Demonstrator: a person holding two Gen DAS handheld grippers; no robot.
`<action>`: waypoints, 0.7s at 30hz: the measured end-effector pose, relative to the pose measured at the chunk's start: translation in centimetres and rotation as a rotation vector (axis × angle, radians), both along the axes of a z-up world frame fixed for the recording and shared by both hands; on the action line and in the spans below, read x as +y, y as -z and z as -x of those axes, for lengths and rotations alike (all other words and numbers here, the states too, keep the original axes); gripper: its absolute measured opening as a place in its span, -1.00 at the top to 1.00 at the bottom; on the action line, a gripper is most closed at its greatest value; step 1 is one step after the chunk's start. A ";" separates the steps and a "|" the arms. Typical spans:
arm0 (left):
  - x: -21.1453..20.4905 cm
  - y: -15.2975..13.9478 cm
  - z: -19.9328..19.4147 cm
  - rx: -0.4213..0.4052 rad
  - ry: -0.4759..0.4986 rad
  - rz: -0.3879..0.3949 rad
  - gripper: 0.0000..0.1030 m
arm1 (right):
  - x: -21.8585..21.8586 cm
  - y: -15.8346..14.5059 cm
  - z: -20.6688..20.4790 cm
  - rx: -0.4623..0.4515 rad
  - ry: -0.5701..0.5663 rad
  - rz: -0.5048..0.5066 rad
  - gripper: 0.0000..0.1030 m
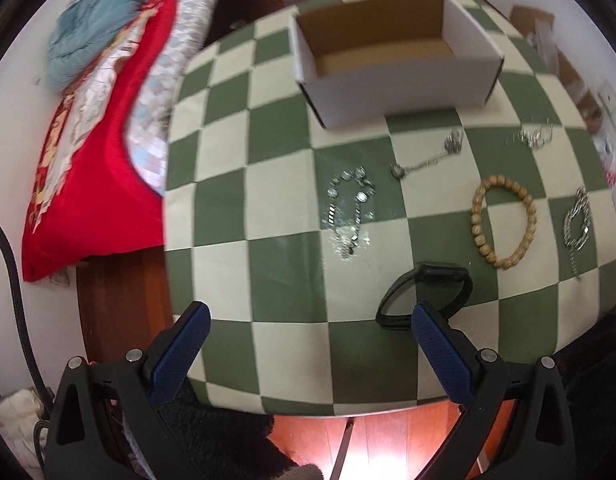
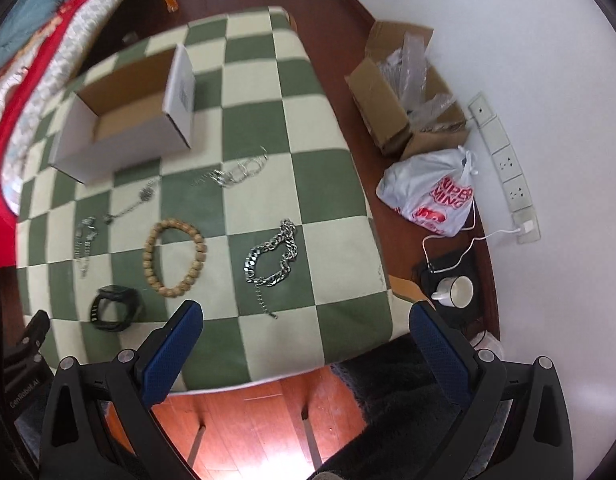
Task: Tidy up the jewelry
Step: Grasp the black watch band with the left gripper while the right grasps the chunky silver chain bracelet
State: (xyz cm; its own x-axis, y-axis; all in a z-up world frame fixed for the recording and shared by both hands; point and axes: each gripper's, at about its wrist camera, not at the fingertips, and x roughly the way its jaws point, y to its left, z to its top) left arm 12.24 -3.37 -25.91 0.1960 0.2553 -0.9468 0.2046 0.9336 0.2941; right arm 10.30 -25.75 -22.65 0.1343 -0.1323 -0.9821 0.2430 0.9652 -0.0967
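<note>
Now both blue-padded grippers, left gripper and right gripper, gape wide and empty over the green-and-cream checkered cloth; round wooden-bead bracelet, chunky silver chain, possibly a black watch, near the open white cardboard box.

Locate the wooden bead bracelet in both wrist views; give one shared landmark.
Left wrist: wooden bead bracelet lies right of centre on the checkered cloth, beyond the black watch.
Right wrist: bracelet lies left of centre, the watch nearer and to its left.
Shared landmark: open white box behind the jewelry.
</note>
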 end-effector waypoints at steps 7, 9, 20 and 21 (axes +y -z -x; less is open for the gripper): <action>0.1 2.9 -1.1 0.062 -0.003 0.043 -0.99 | 0.1 4.3 -1.3 0.067 -0.004 0.000 -1.00; 0.2 3.4 -1.3 0.082 -0.010 0.071 -0.98 | 0.0 5.0 -1.5 0.077 -0.002 -0.001 -1.00; 1.4 5.7 -2.4 0.150 -0.040 0.198 -0.18 | 0.4 7.7 -2.3 0.111 0.015 -0.028 -1.00; 1.7 5.8 -2.5 0.152 -0.048 0.213 -0.10 | 0.4 7.9 -2.3 0.110 0.016 -0.027 -1.00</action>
